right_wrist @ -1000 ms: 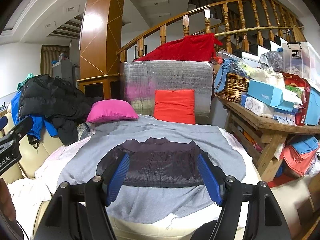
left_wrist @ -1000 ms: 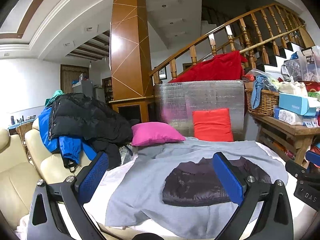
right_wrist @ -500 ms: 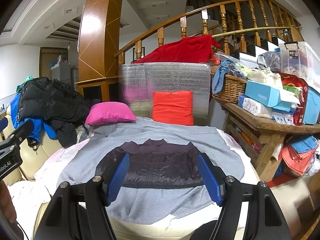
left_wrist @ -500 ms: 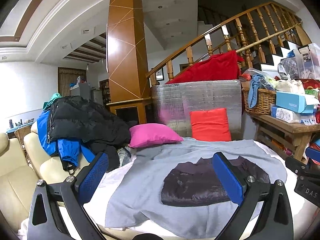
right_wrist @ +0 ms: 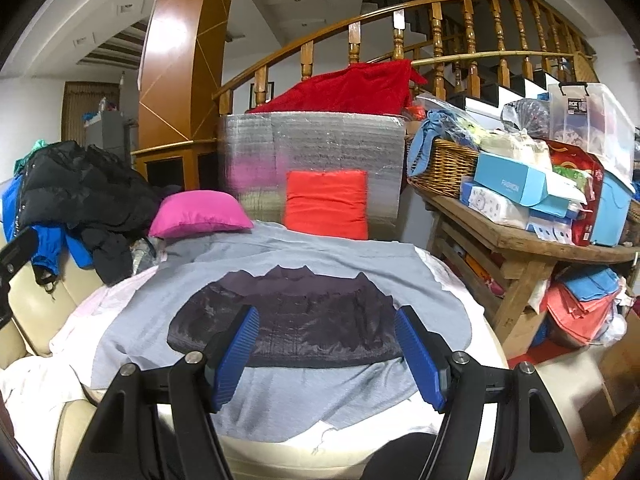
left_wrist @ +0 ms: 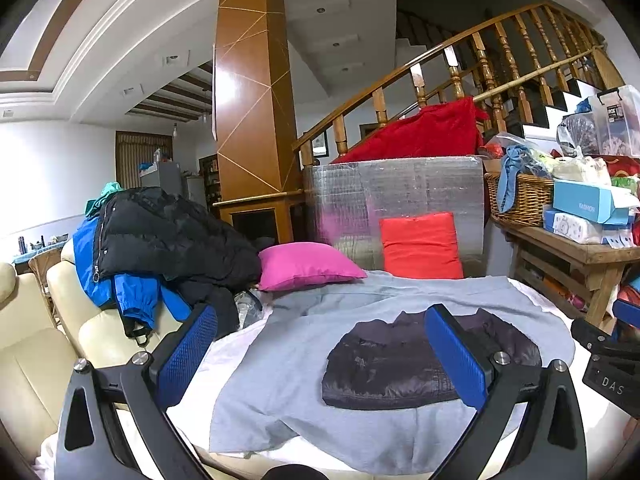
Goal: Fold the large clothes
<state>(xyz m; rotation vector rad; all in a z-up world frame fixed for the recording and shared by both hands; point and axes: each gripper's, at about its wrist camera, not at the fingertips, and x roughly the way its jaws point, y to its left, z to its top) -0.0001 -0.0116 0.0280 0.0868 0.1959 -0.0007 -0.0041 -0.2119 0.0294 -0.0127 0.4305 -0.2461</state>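
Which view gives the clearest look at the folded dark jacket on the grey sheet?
The right wrist view: the dark jacket lies centred and nearly whole, only its lower corners hidden by the fingers. In the left wrist view the jacket sits off to the right, with one finger crossing its middle.

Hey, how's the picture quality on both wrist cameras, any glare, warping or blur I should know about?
Left wrist view: strong fisheye bending, dark corners, a bright glare patch on the wooden pillar; the dark folded jacket is sharp. Right wrist view: same warping, the stair railing curves, glare on the pillar; the silver foil panel looks smeared with a pink reflection.
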